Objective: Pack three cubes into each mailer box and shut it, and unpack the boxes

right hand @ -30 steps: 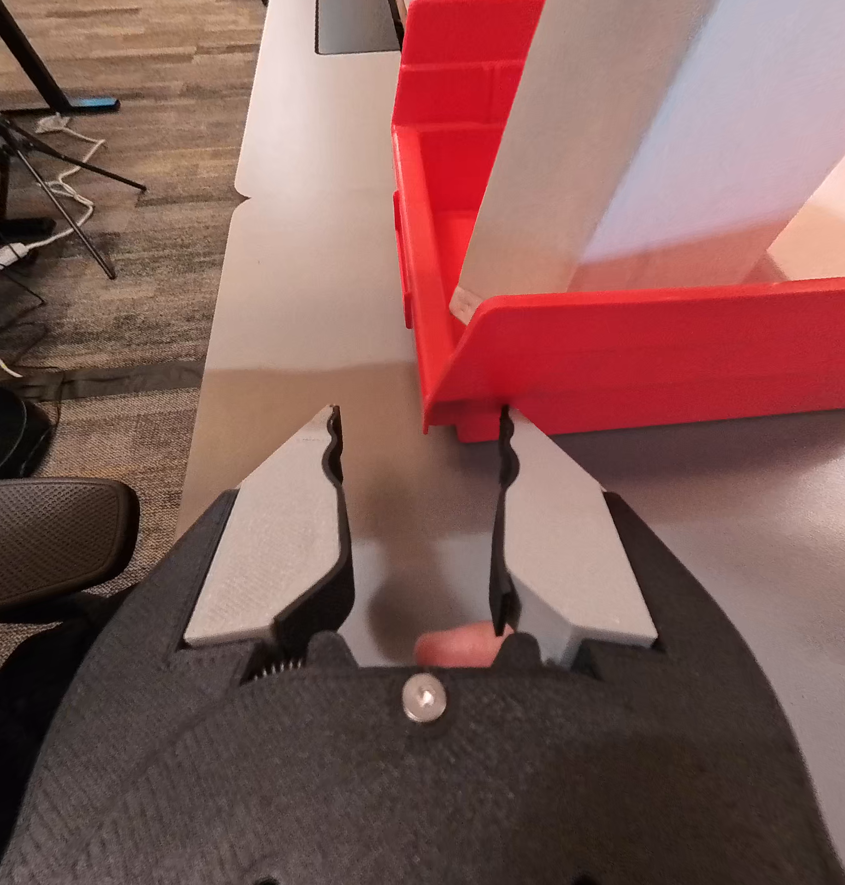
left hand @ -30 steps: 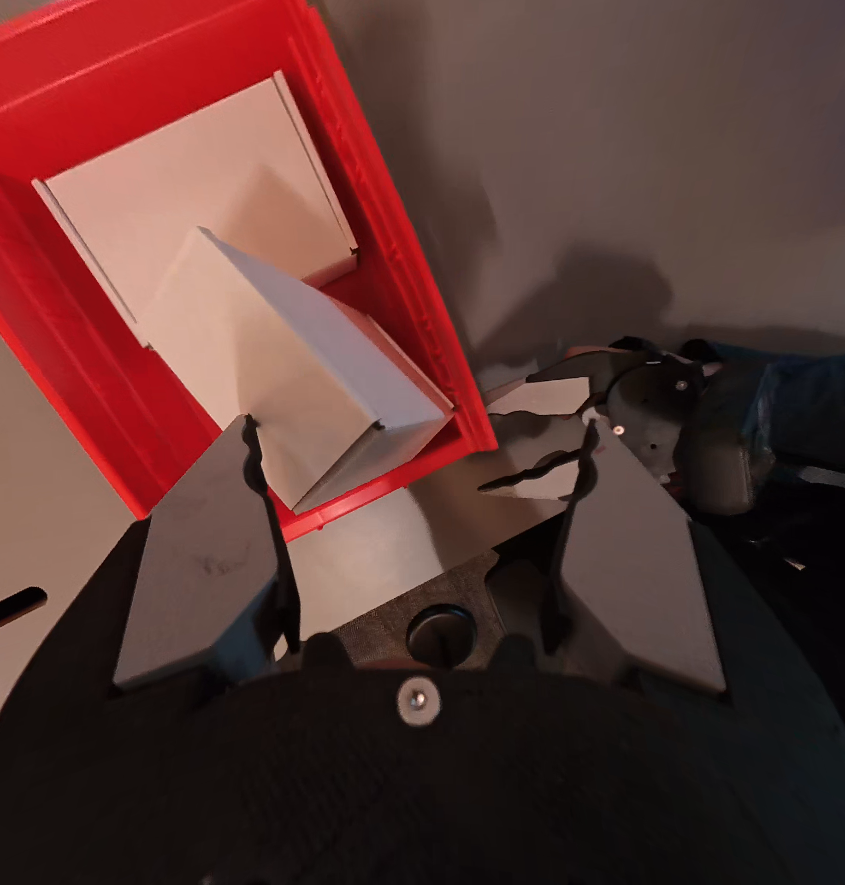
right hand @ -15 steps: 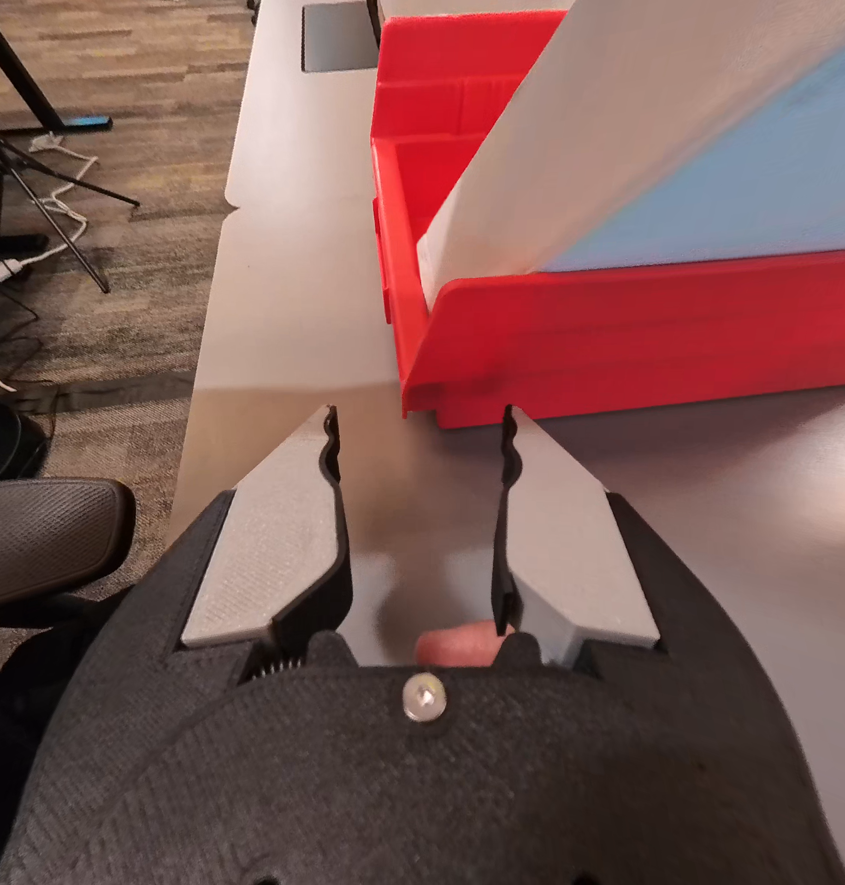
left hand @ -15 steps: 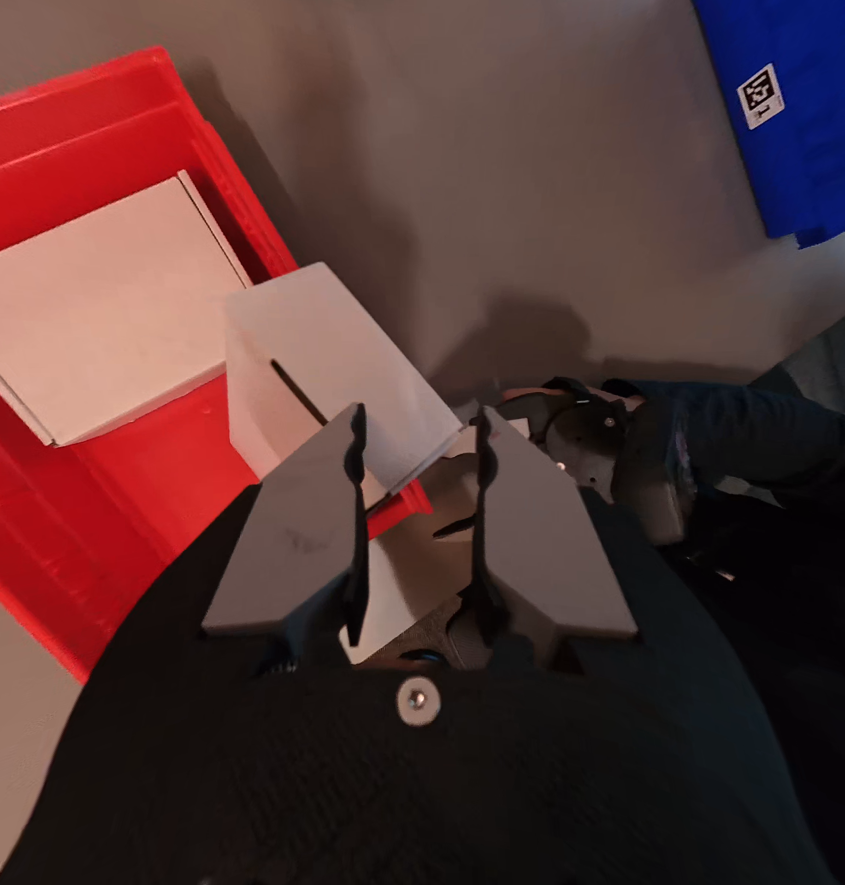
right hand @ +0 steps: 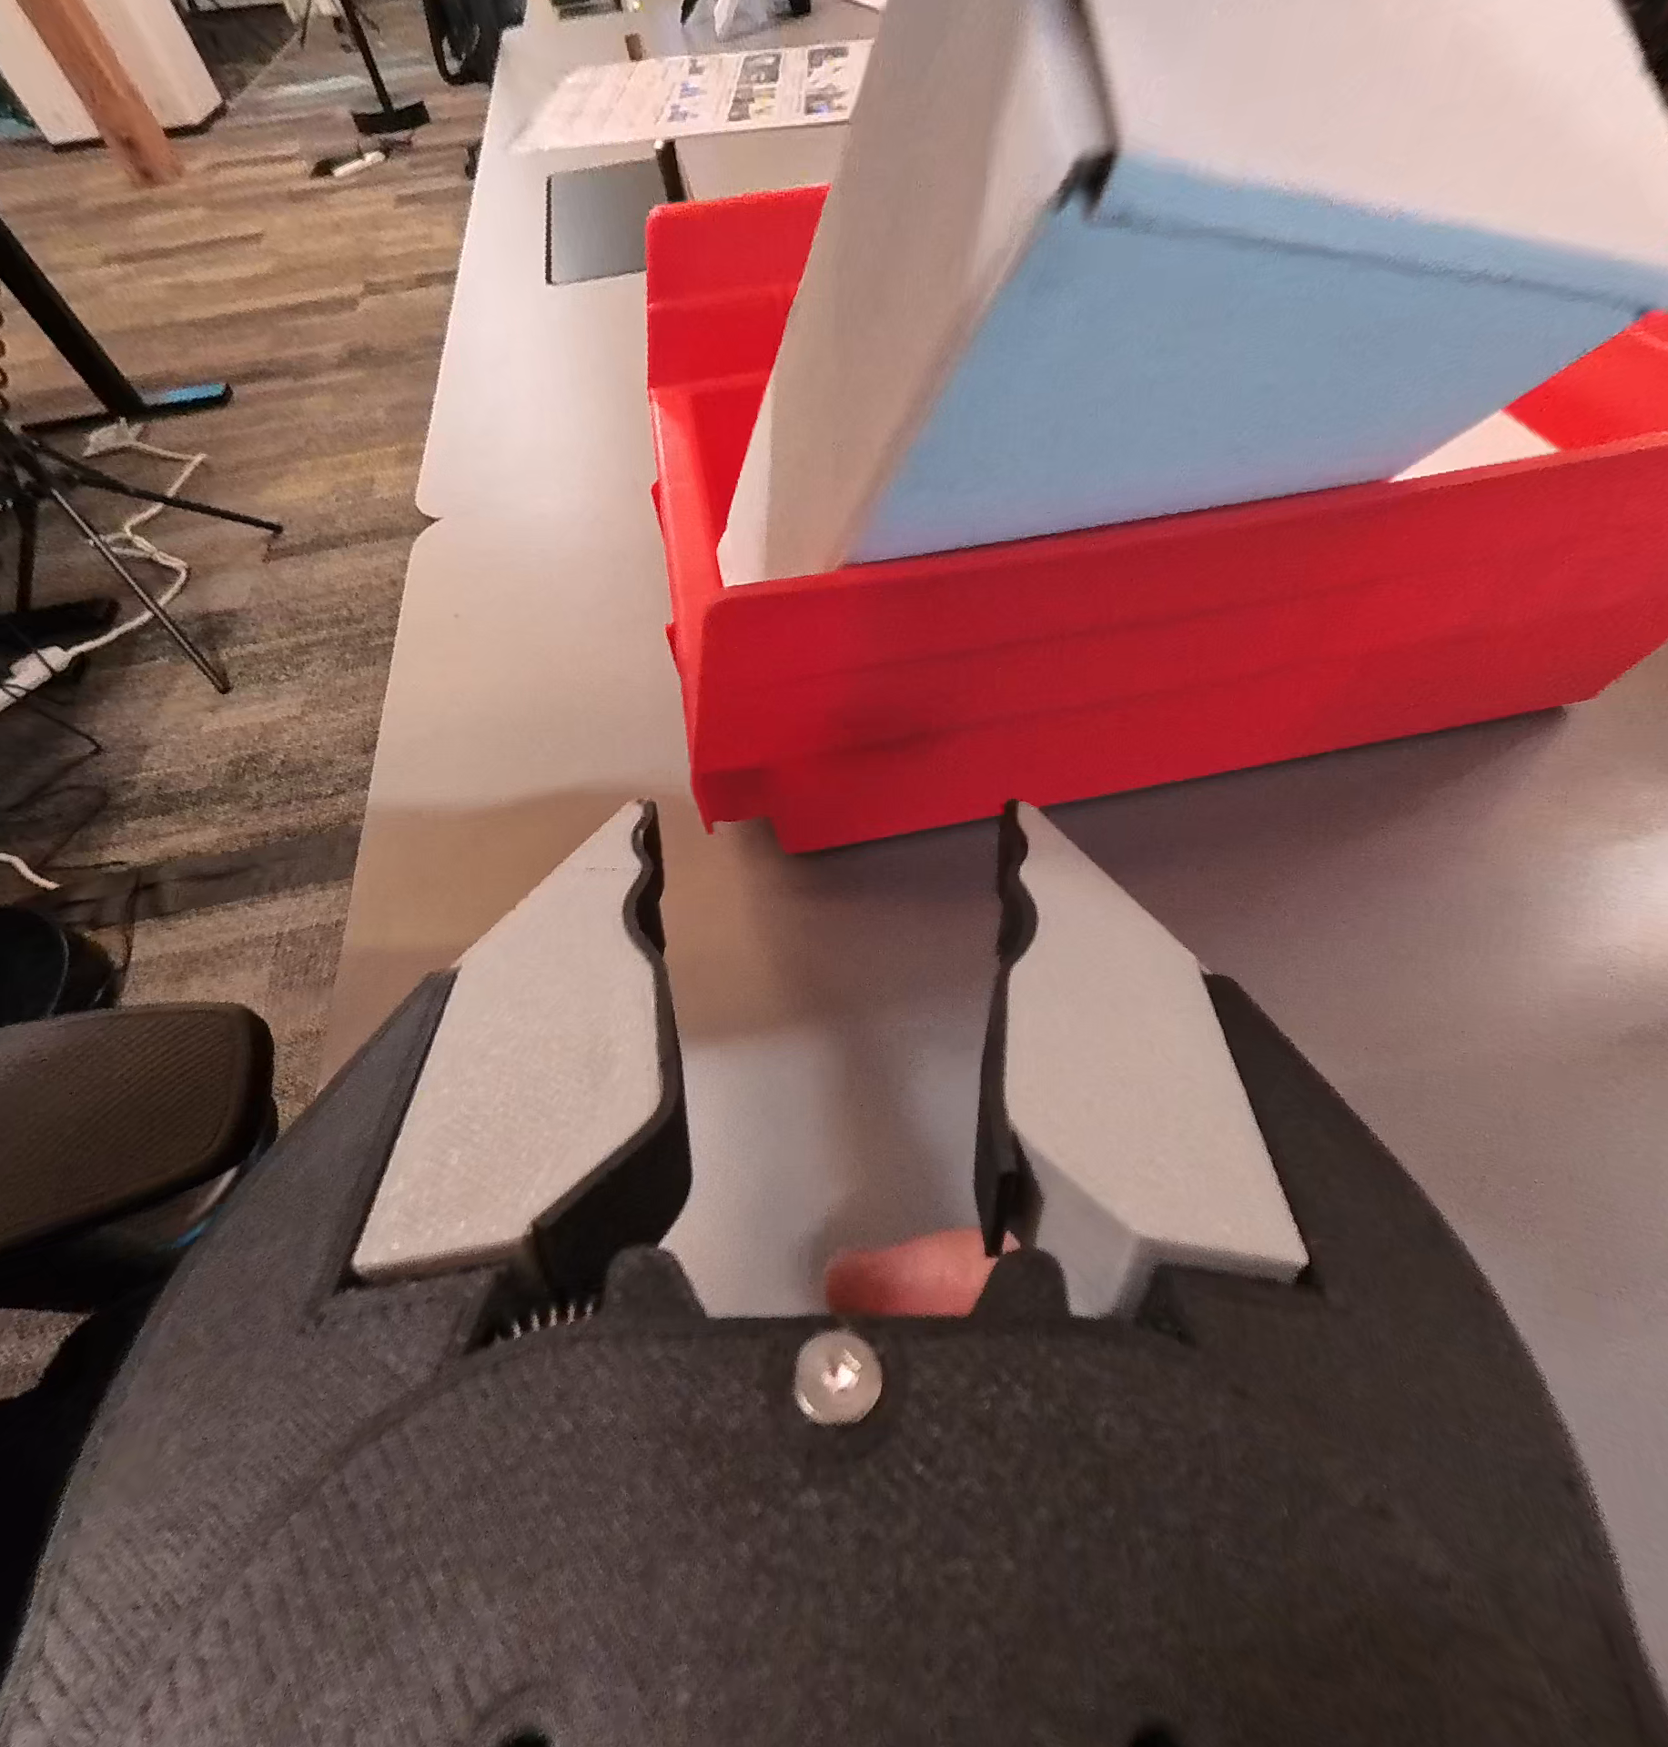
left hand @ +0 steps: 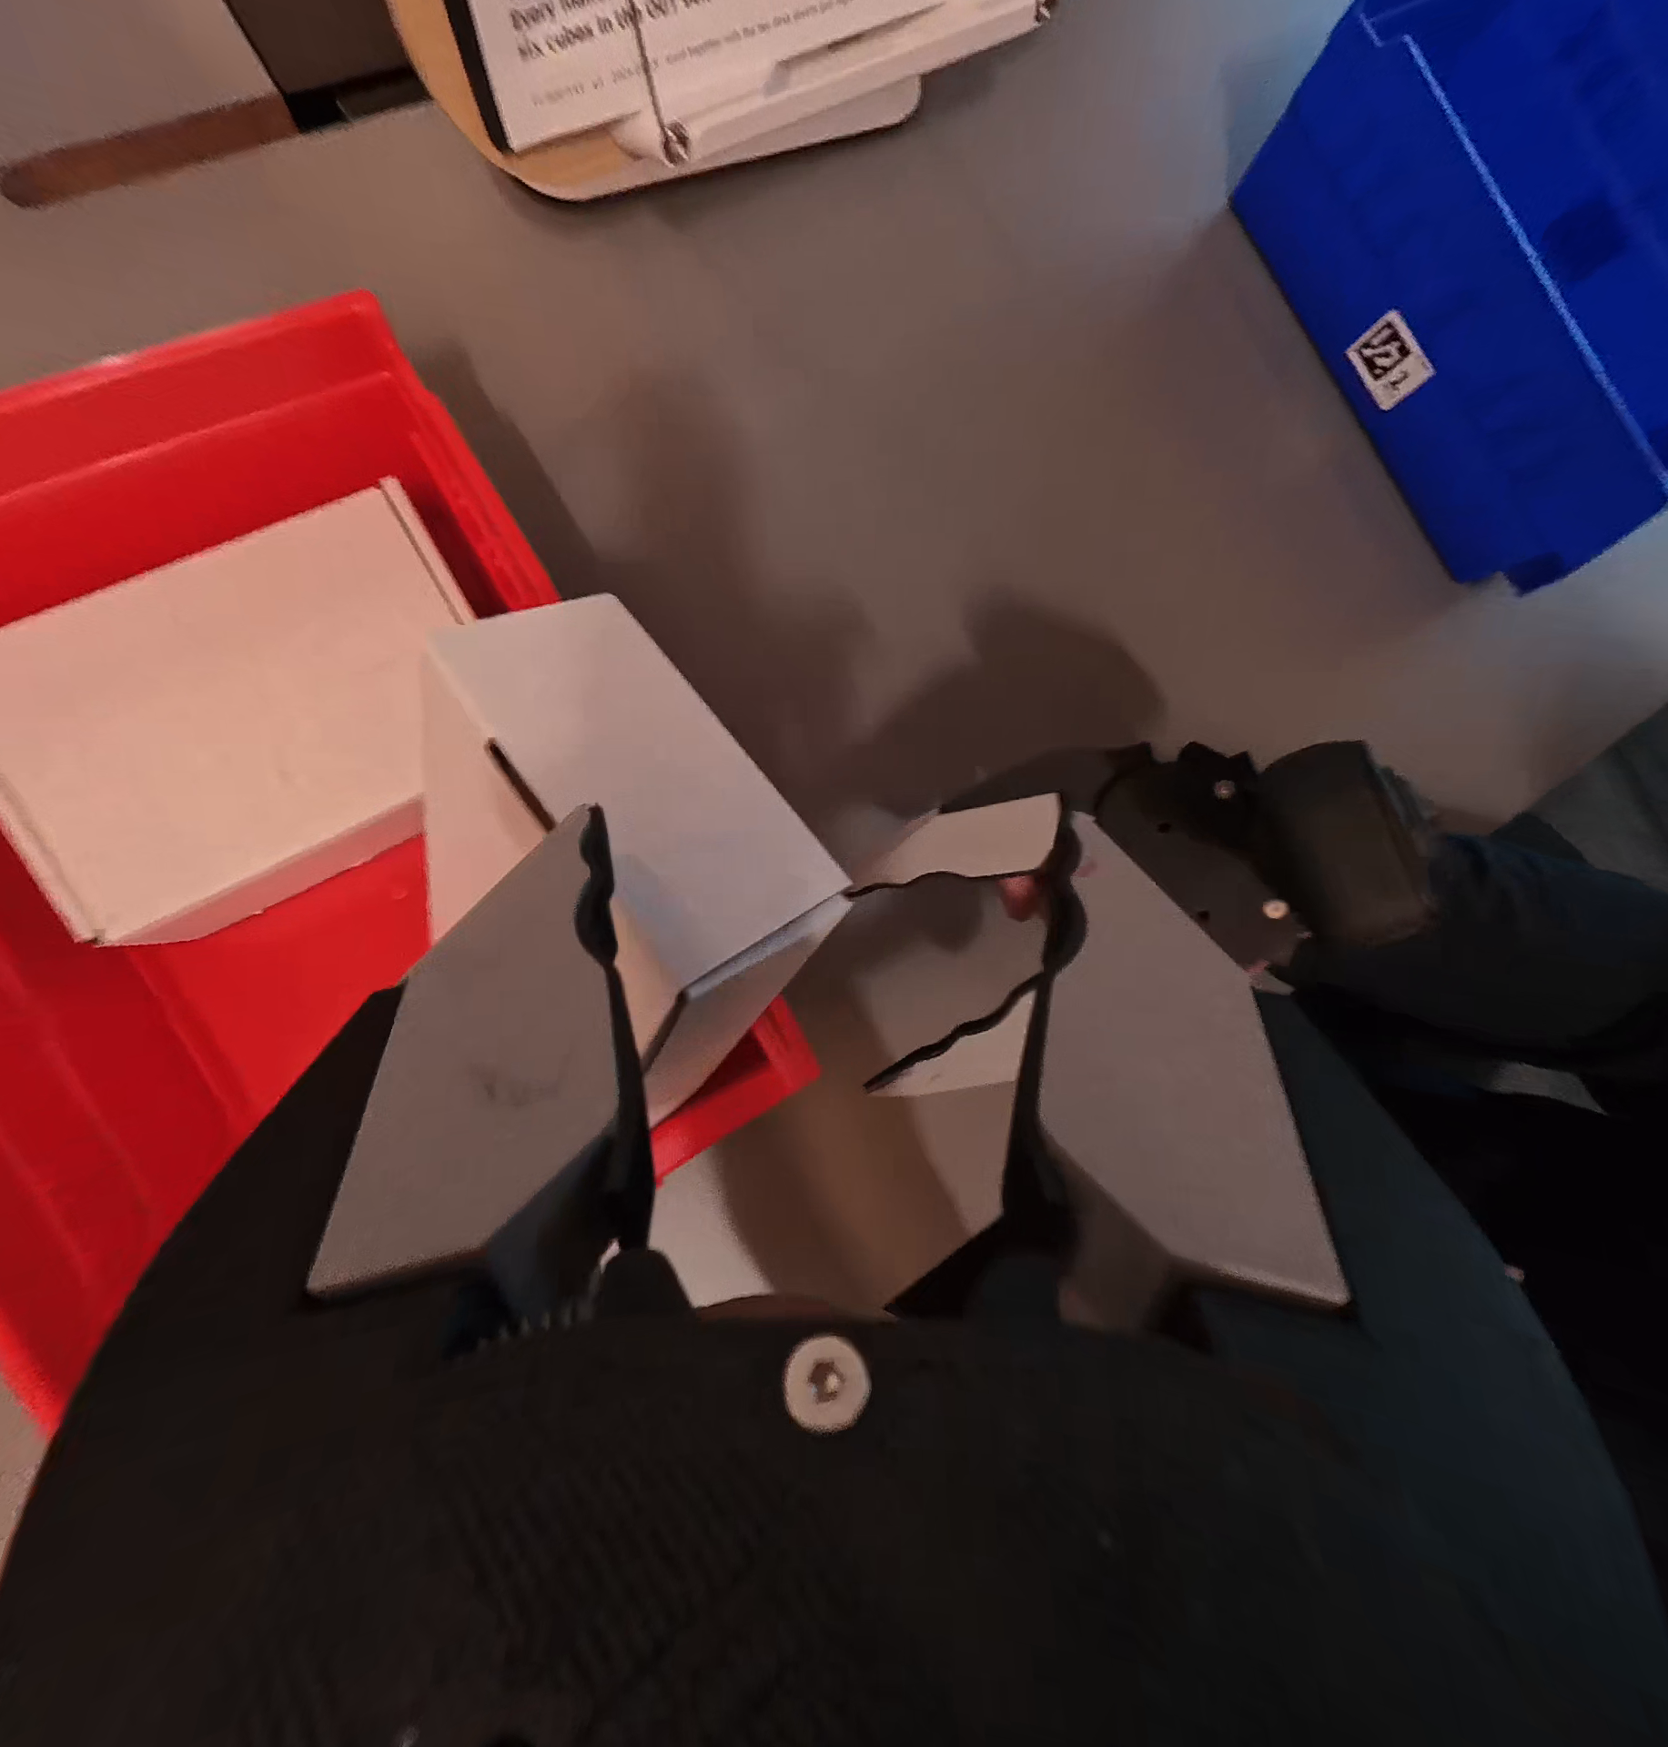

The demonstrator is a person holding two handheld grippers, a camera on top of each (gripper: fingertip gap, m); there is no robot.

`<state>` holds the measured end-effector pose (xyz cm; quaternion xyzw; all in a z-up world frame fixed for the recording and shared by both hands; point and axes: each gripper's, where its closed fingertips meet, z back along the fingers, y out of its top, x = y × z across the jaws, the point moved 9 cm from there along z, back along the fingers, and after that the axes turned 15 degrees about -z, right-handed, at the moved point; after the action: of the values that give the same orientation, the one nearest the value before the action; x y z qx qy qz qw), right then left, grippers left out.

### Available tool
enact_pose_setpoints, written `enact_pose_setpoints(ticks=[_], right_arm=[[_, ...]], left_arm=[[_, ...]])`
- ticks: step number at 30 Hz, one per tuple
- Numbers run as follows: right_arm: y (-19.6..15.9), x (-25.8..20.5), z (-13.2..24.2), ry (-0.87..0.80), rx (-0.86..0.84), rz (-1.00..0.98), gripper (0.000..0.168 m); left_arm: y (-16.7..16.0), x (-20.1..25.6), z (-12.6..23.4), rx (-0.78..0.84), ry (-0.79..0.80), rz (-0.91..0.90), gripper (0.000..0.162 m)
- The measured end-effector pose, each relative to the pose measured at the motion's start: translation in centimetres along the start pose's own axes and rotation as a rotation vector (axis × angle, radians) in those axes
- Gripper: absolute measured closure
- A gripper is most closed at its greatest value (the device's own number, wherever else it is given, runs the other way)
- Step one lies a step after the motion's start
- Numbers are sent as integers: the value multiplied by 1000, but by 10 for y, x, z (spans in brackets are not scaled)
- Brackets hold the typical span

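Observation:
A white mailer box (left hand: 641, 756) stands tilted in the near right corner of the red bin (left hand: 196, 1040) and leans on its rim. A second white mailer box (left hand: 196, 709) lies flat and shut in the bin. My left gripper (left hand: 822, 815) hovers above the tilted box with its jaws open; the box's lower corner shows between the fingers without filling the gap. My right gripper (right hand: 828, 818) is open and empty, low over the table in front of the red bin (right hand: 1142, 662), with the tilted box (right hand: 1189, 331) rising above it. The right gripper also shows in the left wrist view (left hand: 872, 978). No cubes are in view.
A blue bin (left hand: 1520, 284) stands at the far right of the grey table (left hand: 905, 425). A paper stand (left hand: 716, 76) is at the back. The table's left edge (right hand: 376, 756) drops to a floor with a chair (right hand: 83, 1115), tripod legs and cables. Tip to tip, the grippers are about 12 centimeters apart.
The left wrist view has pulled back and to the right. The left jaws narrowed over the tilted box's corner, then widened. The box now stands steeper. The right gripper has backed slightly from the bin.

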<state>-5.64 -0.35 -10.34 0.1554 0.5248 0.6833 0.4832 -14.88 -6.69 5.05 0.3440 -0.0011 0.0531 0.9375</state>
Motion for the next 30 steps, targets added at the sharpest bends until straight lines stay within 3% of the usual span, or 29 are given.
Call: enact_pose_setpoints(ticks=[4, 9, 14, 21, 25, 30], right_arm=[[4, 9, 7, 10, 30, -60, 98], [12, 20, 22, -21, 78, -77, 98], [23, 40, 48, -37, 166, -158, 98], [29, 62, 77, -80, 246, -216, 98], [31, 67, 84, -84, 270, -233, 98], [31, 69, 94, -97, 290, -226, 99]], left_arm=[[-5, -13, 6, -60, 285, -48, 60], [-8, -25, -7, -130, 320, 57, 45], [5, -22, -22, -249, 382, 56, 45], [19, -15, -52, -679, 584, -49, 48], [23, -13, -67, -891, 631, -15, 51], [34, -4, -80, -936, 609, 33, 42]])
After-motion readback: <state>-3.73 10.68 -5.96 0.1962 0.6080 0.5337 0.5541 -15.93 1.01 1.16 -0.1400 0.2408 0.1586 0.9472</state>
